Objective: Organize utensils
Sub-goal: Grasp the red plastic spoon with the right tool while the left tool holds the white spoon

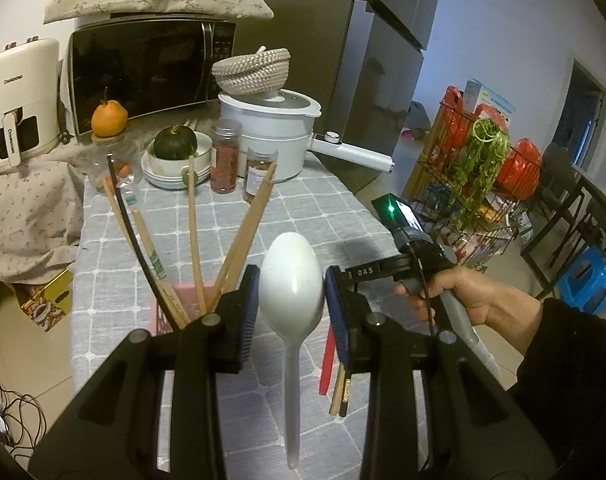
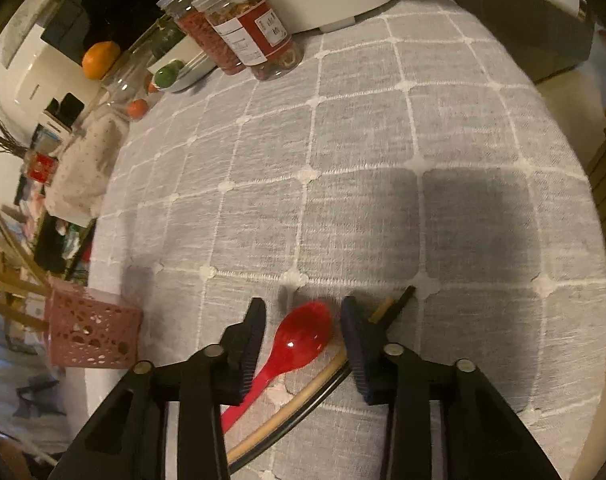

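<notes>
White spoon (image 1: 291, 280) clamped in left hand-held gripper (image 1: 291, 292), right hand-held gripper (image 2: 303, 330) part-open astride red spoon (image 2: 299, 340)

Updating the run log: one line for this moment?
left gripper: shut on white spoon | right gripper: around red spoon on tablecloth

Holder (image 1: 183, 300) at table's (image 1: 303, 208) 7 o'clock, chopsticks (image 1: 195, 232) standing in it. Jars (image 1: 225, 156) at 12, pot (image 1: 275, 128) behind. Spoon (image 2: 299, 340) and two chopsticks (image 2: 303, 396) lying at 5.
</notes>
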A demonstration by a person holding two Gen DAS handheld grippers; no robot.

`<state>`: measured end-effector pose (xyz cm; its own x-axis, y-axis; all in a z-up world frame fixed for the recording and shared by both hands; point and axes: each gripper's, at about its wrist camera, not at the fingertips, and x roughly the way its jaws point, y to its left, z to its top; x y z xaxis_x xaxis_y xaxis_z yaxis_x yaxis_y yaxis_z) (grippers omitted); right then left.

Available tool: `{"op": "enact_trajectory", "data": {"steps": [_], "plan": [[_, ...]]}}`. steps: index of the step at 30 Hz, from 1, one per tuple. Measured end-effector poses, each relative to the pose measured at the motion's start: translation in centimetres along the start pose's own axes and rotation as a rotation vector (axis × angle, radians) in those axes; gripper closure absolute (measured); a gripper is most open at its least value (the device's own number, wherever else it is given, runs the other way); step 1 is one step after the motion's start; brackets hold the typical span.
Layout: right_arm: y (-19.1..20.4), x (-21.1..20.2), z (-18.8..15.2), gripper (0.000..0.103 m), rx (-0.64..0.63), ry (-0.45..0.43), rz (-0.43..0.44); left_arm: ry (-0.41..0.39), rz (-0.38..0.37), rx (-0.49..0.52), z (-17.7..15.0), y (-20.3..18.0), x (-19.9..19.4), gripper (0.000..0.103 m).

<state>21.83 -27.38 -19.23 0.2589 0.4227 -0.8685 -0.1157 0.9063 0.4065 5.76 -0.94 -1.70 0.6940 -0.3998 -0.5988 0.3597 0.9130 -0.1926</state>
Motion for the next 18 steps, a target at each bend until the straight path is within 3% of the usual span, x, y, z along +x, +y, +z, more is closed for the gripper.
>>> {"op": "enact_trajectory", "data": {"steps": [1,3,6,15,18], "plan": [[0.0,0.0,-0.1,0.069,-0.004,-0.004,0.005,-0.009,0.004,-0.01,0.0,0.2,0.0,0.068],[0.0,0.3,-0.2,0.085,-0.006,0.006,0.036,-0.024,0.006,-0.028,0.0,0.5,-0.1,0.068],[0.4,0.6,-0.4,0.095,-0.025,0.008,0.018,-0.058,0.018,-0.054,0.2,1.0,-0.5,0.068],[2.6,-1.8,-0.7,0.1,-0.104,-0.07,0.015,-0.147,0.057,-0.138,0.8,2.9,-1.4,0.068],[2.8,-2.5,-0.9,0.096,-0.098,-0.101,-0.068,-0.148,0.057,-0.154,0.9,3.0,-1.3,0.068]]}}
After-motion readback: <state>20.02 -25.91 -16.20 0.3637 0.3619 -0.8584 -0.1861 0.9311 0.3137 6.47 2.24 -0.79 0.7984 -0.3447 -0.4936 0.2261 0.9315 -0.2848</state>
